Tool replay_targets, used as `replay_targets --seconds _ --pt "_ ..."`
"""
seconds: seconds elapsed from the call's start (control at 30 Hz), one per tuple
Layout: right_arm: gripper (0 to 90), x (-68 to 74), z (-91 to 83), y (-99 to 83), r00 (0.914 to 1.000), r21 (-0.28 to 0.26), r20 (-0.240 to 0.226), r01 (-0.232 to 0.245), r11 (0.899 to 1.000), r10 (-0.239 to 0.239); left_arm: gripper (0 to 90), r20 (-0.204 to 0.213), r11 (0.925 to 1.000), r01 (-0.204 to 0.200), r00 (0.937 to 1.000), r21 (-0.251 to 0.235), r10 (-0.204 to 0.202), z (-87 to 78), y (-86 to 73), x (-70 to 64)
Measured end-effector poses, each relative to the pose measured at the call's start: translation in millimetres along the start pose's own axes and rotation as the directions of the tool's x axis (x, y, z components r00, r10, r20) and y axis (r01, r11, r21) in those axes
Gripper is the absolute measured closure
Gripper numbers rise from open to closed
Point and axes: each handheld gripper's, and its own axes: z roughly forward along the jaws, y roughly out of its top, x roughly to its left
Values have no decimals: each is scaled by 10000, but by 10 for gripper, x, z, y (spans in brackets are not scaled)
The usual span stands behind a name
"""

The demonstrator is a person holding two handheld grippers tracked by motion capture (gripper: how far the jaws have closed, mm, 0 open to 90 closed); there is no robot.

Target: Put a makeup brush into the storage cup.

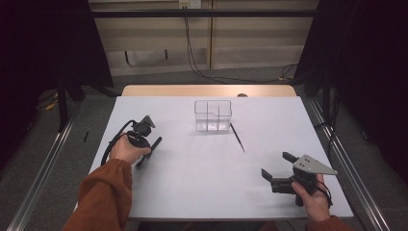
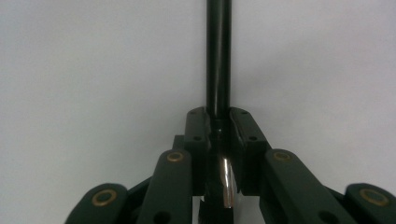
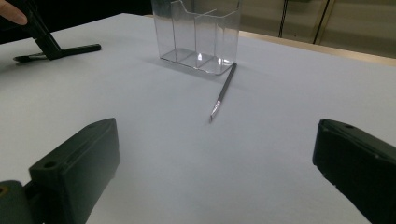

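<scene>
A clear plastic organizer (image 1: 213, 115) with compartments stands upright near the far middle of the white table (image 1: 192, 178), a thin dark pen (image 1: 236, 137) lying just beside its right corner.

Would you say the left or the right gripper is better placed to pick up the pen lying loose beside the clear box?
Probably the right gripper: its jaws are open and empty, facing the loose pen. The left gripper is already shut on another pen.

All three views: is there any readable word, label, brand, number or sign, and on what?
None can be read. The clear plastic organizer, the black pen in the left gripper, the thin pen lying beside the organizer, the right gripper and the white table bear no visible text.
</scene>
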Motion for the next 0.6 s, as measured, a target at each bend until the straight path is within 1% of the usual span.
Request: replay_targets --seconds 0.07,0.1,0.13,0.17,0.23,0.3,0.33,0.4,0.47,0.53,0.57,0.6 --pt "3 -1 2 0 10000 -4 -3 14 10000 -14 786 40 10000 -29 10000 29 28 -1 4 3" --pt "3 -2 3 0 10000 4 -6 13 10000 -13 787 -60 9997 -244 9997 73 245 -7 9 -9" --pt "3 -3 5 0 10000 16 -19 21 10000 -21 787 -72 9997 -247 9997 60 247 -7 7 -10" --pt "3 -3 7 0 10000 27 -21 27 10000 -27 787 -41 9997 -224 9997 51 224 -11 4 -1" --pt "3 -3 9 0 10000 24 -18 6 10000 -6 787 226 10000 -5 9997 -60 7 -13 -6 31" --pt "3 -4 9 0 10000 26 -13 10 10000 -10 787 296 10000 -6 9996 -85 9 -16 -11 46" --pt "3 -5 7 -1 10000 31 -15 26 10000 -26 787 385 9997 80 9992 -214 -72 -19 -27 55" --pt "3 -5 6 0 10000 19 -13 27 10000 -27 787 430 9998 22 9991 -216 -13 -21 -32 61" --pt "3 -6 8 -1 10000 32 -11 32 10000 -32 787 626 9989 223 9978 -424 -197 -26 -49 83" --pt "3 -5 8 0 10000 25 -13 23 10000 -23 787 694 9984 219 9974 -518 -183 -37 -56 100" --pt "3 -5 7 0 10000 21 -11 16 10000 -16 787 730 9979 311 9970 -560 -270 -45 -62 101" --pt "3 -6 7 0 10000 26 -8 15 10000 -15 787 737 9978 232 9971 -625 -185 -54 -65 110"
